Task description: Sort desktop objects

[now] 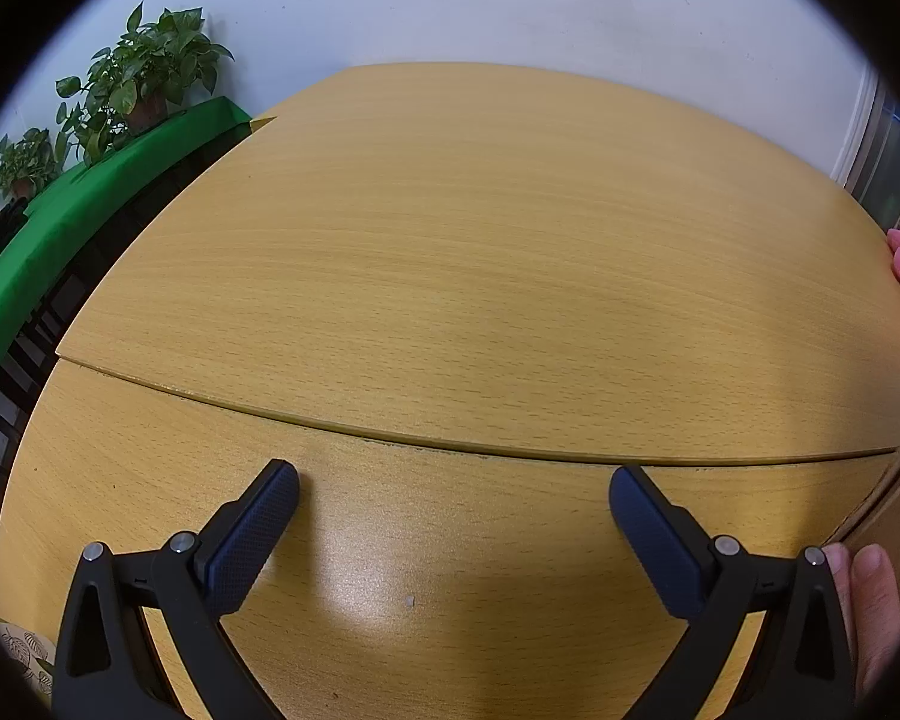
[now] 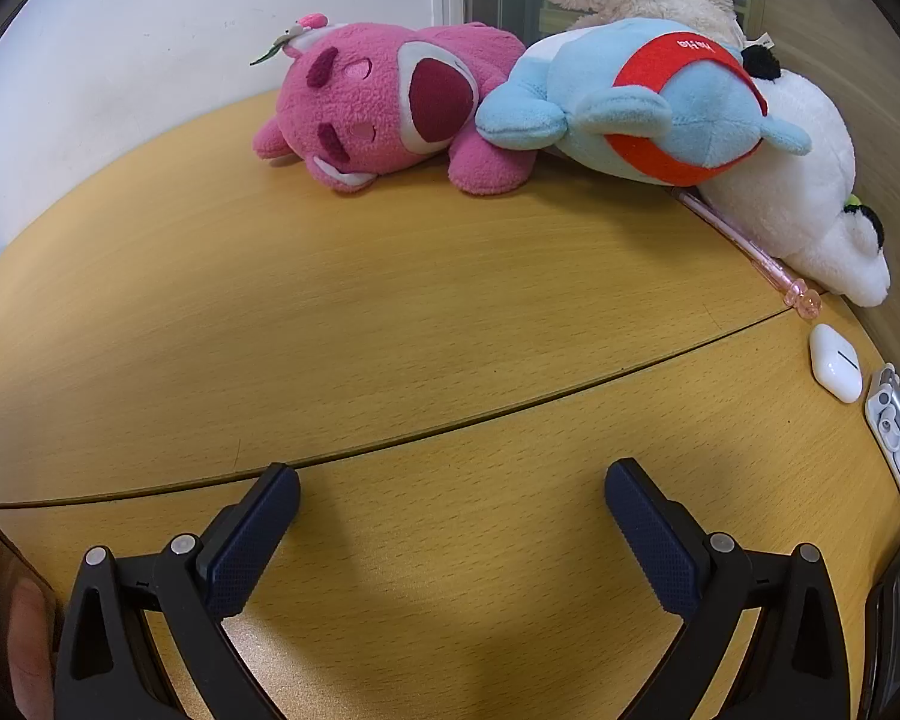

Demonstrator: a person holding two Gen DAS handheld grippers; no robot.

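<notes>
The desk [image 2: 390, 300] is pale wood-grain laminate, smooth with a soft sheen — a glare patch shows at lower centre of the left wrist view. Both grippers' pads [image 1: 252, 540] are dark, matt, finely dimpled rubber on black plastic arms. Upper right in the right wrist view, the pink plush [image 2: 384, 108] looks nubbly fleece, the blue plush [image 2: 648, 102] smoother; the earbud case [image 2: 834, 363] is glossy white plastic — the pen [image 2: 750, 246] translucent pink
</notes>
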